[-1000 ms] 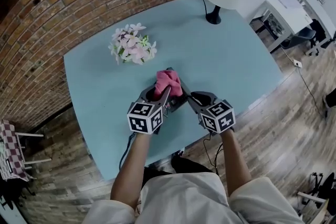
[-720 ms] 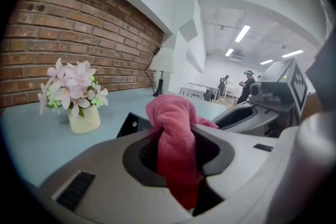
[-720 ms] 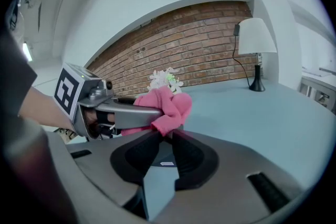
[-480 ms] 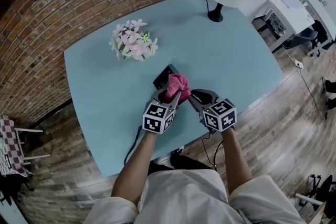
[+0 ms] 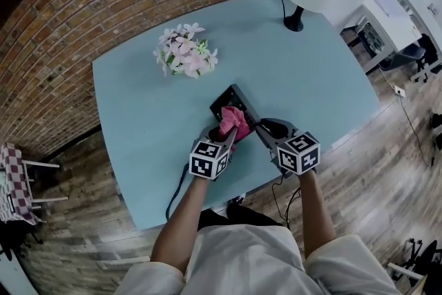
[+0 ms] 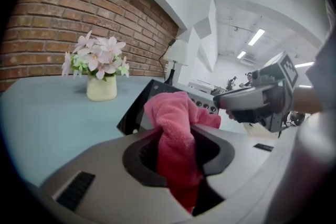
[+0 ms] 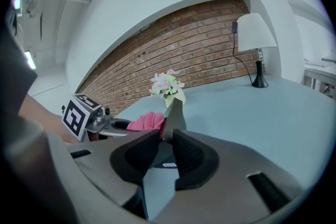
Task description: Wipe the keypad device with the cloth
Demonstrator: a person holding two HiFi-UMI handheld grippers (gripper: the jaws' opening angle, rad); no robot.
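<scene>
The left gripper, clamped on the cloth, should stroke the keypad device evenly while the right gripper, jaws opening, seemingly straddles its edge.

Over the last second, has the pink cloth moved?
Yes. The pink cloth has slid along the keypad device toward the person, away from the flowers, baring its far end.

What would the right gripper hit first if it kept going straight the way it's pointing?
Probably the keypad device: its upright edge stands right at the tips of the right gripper, whose jaws are opening, with the pads not pressing on it. The cloth lies left of that line.
</scene>
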